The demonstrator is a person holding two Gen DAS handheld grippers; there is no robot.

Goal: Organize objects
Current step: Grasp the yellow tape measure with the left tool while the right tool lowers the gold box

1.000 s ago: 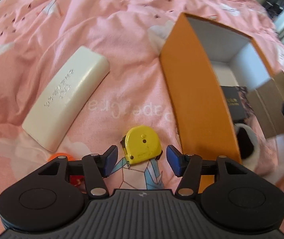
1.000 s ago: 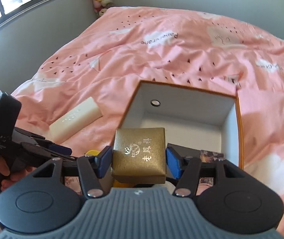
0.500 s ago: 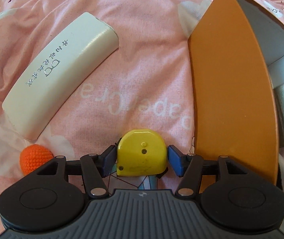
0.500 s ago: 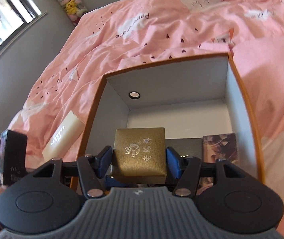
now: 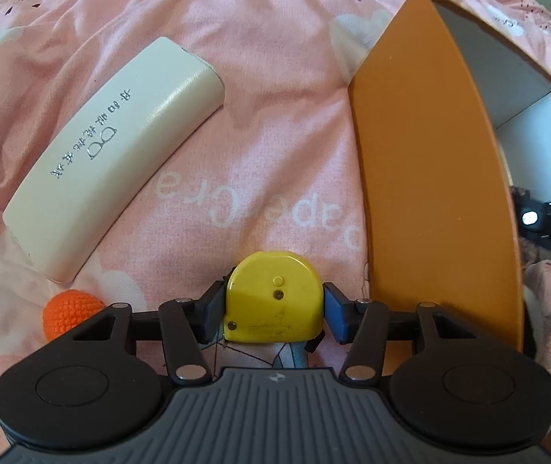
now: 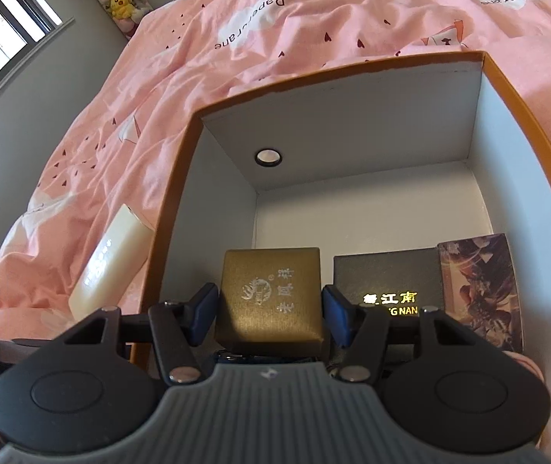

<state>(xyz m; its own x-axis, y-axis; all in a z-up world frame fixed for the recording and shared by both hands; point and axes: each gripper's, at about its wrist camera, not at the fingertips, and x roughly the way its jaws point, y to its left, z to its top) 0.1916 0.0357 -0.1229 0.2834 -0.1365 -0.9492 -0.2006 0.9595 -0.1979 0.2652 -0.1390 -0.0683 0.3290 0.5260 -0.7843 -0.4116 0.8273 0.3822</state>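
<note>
- Closing around the yellow tape measure (image 5: 273,301) with the left gripper (image 5: 273,309): blue pads at both flat sides, no firm squeeze visible yet, tape measure lying on the pink bedsheet (image 5: 275,116), probably to lift it toward the box.
- Clamped on the gold gift box (image 6: 269,295) with the right gripper (image 6: 269,309), pads pressing both its sides, held just above the box floor, seemingly to set it down beside the things already inside.
- Just beside the left gripper, on its left, an orange crochet ball (image 5: 68,315), untouched.
- Right of the gold gift box, a black box with gold letters (image 6: 385,284) and a patterned card box (image 6: 480,294), side by side.
- Farther out on the sheet, a white glasses case (image 5: 115,154), apart from the orange storage box (image 5: 430,174), probably waiting for its turn.
</note>
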